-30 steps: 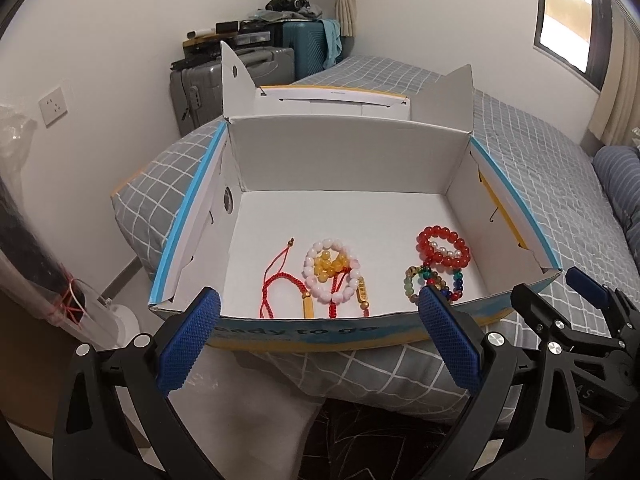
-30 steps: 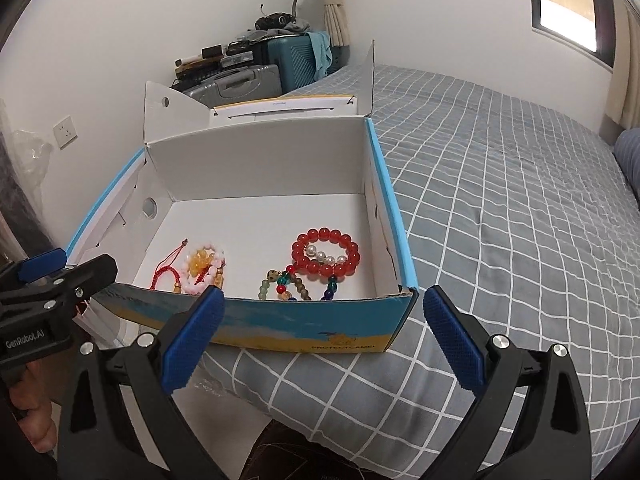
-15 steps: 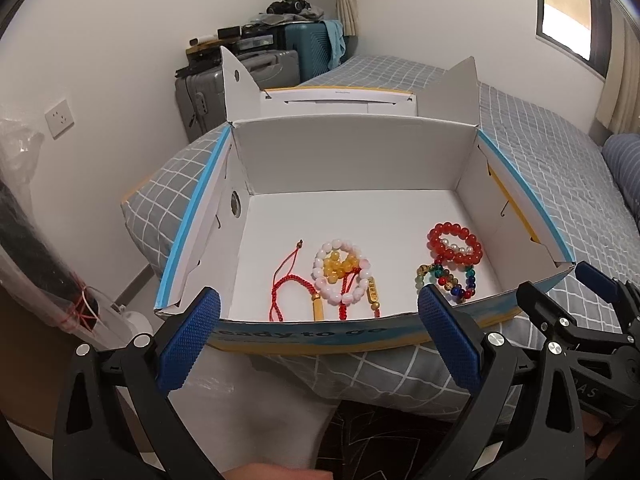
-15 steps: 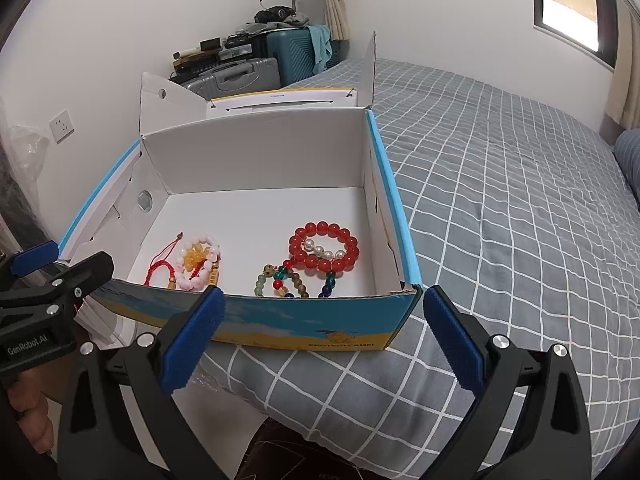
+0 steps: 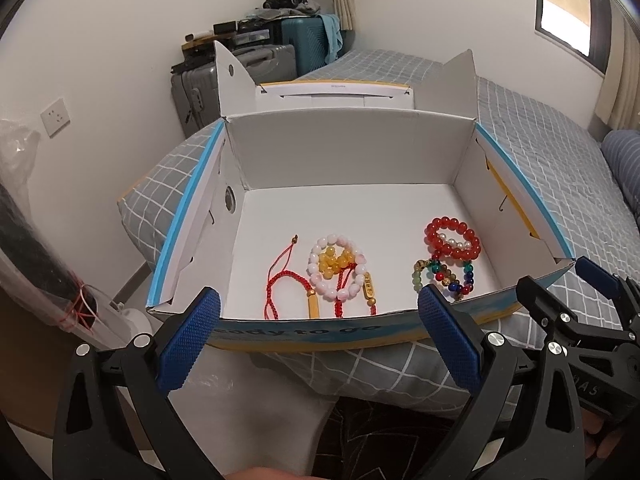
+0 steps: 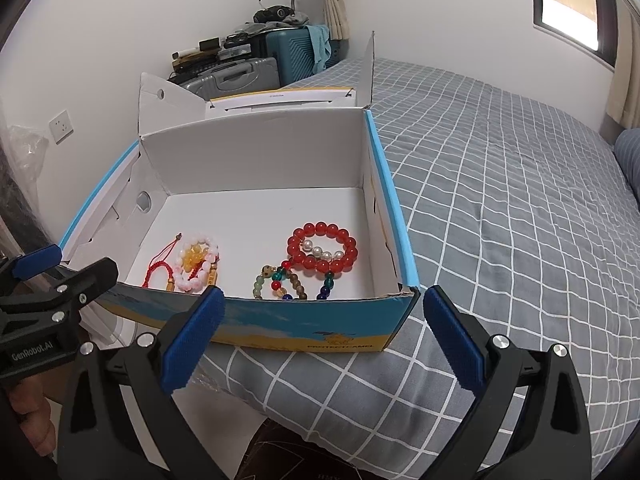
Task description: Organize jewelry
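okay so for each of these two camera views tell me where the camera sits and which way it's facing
Left wrist: rides the left gripper, in front of the box's near wall, looking in at the bracelets; the right gripper shows at right.
Right wrist: rides the right gripper, off the box's near right corner, facing box and bed; the left gripper shows at left.
Shared: box, red bead bracelet, suitcases.

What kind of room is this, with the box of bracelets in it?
Most likely a bedroom. The cardboard box sits on a bed with a grey checked cover, suitcases stacked with odds and ends stand in the corner, and a curtained window is on the wall.
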### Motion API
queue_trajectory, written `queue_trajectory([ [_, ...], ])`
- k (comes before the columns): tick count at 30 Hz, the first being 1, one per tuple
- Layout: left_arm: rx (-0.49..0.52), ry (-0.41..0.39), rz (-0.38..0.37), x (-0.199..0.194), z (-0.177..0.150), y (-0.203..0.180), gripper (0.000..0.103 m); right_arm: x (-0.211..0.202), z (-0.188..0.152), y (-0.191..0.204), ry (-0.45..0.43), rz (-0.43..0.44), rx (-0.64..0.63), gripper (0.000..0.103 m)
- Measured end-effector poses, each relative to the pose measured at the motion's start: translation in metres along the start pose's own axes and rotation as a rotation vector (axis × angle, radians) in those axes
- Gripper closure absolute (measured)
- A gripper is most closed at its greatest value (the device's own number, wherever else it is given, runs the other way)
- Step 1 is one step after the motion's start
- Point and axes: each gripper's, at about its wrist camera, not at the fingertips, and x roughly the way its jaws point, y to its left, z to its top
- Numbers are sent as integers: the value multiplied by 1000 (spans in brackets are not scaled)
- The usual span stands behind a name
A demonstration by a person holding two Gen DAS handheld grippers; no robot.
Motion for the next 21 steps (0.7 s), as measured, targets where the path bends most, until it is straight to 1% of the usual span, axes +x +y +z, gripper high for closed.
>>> queue_trajectory([
  [12, -5, -8, 0, -2, -2, -1, 6, 1, -1, 0, -1, 2, -2, 8],
  [21, 15, -17, 10, -1, -3, -6, 6, 1, -4, -2, 3, 1, 4, 8],
])
